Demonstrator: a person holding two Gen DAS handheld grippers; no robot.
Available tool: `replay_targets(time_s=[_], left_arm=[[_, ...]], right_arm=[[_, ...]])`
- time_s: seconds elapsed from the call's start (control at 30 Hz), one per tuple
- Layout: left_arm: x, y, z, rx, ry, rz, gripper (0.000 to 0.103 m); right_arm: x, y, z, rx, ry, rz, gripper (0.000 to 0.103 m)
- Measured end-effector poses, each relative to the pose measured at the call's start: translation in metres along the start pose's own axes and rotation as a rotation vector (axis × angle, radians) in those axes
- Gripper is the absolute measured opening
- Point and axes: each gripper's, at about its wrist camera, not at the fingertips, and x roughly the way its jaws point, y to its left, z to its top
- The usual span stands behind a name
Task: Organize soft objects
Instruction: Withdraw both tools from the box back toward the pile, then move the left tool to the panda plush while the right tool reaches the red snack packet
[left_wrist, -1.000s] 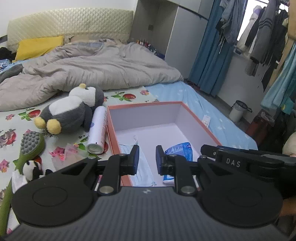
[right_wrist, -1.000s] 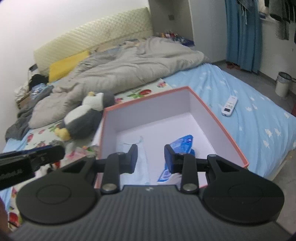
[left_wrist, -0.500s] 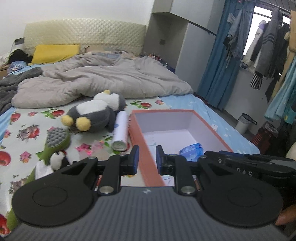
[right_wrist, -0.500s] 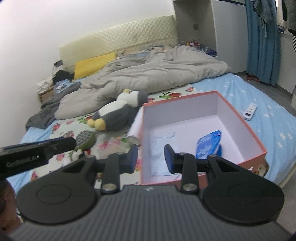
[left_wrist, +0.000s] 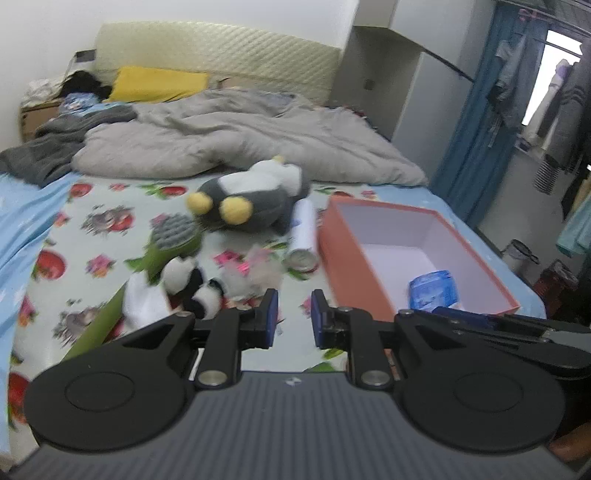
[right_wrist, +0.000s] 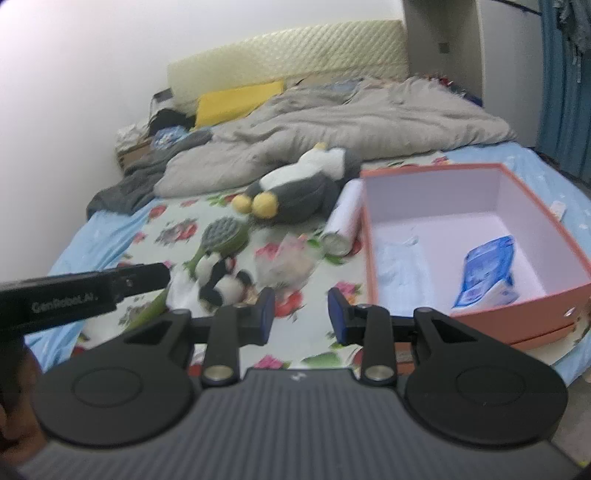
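A grey and white penguin plush (left_wrist: 251, 203) (right_wrist: 295, 188) lies on the floral sheet, left of the orange box (left_wrist: 354, 254) (right_wrist: 517, 306). A small panda plush (left_wrist: 192, 284) (right_wrist: 221, 277) rests nearer, beside a white cloth (left_wrist: 144, 302). Inside the box are a blue packet (left_wrist: 432, 291) (right_wrist: 487, 266) and a pale face mask (right_wrist: 399, 266). My left gripper (left_wrist: 293, 317) hovers over the sheet just right of the panda, open and empty. My right gripper (right_wrist: 301, 314) is open too, with nothing between its fingers, left of the box's near corner.
A white spray can (left_wrist: 303, 236) lies against the box's left wall. A green brush (left_wrist: 173, 236) and a crumpled clear bag (left_wrist: 255, 266) sit near the panda. A grey duvet (left_wrist: 240, 140) and a yellow pillow (left_wrist: 159, 85) fill the far bed. A bin (left_wrist: 521, 251) stands on the floor at right.
Both grippers have swung left, from over the box to above the floral sheet. The box now sits to the right and the plush toys are nearer the centre. Neither gripper's opening has changed.
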Motion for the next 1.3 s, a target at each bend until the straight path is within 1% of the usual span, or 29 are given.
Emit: replay_targets(time_s=[0.1,0.37,0.57,0.67,0.7,1.03,1.23,1.3], left_arm=[[-0.003,0.016,-0.012,-0.032,0.019,0.022,0.023],[-0.008,0.037,-0.034,-0.067,0.034,0.058,0.023],[0.007,0.051,-0.037,-0.089,0.059,0.077,0.023],[0.019,0.055,-0.034,-0.083,0.061,0.089,0.030],[0.025,0.056,-0.033,-0.083,0.063,0.089,0.031],[0.083,0.075,-0.018,-0.116,0.106,0.102,0.031],[0.118,0.088,-0.018,-0.123,0.149,0.129,0.031],[0.130,0.093,-0.019,-0.125,0.164,0.149,0.031]], right_arm=[[0.005,0.013,-0.010,-0.018,0.023,0.027,0.036],[0.012,0.033,-0.029,-0.033,0.064,0.063,0.036],[0.027,0.040,-0.038,-0.034,0.093,0.079,0.036],[0.037,0.041,-0.041,-0.032,0.108,0.086,0.036],[0.041,0.041,-0.042,-0.032,0.111,0.087,0.036],[0.087,0.038,-0.042,-0.033,0.170,0.097,0.036],[0.117,0.037,-0.039,-0.027,0.193,0.102,0.036],[0.127,0.036,-0.038,-0.024,0.198,0.104,0.036]])
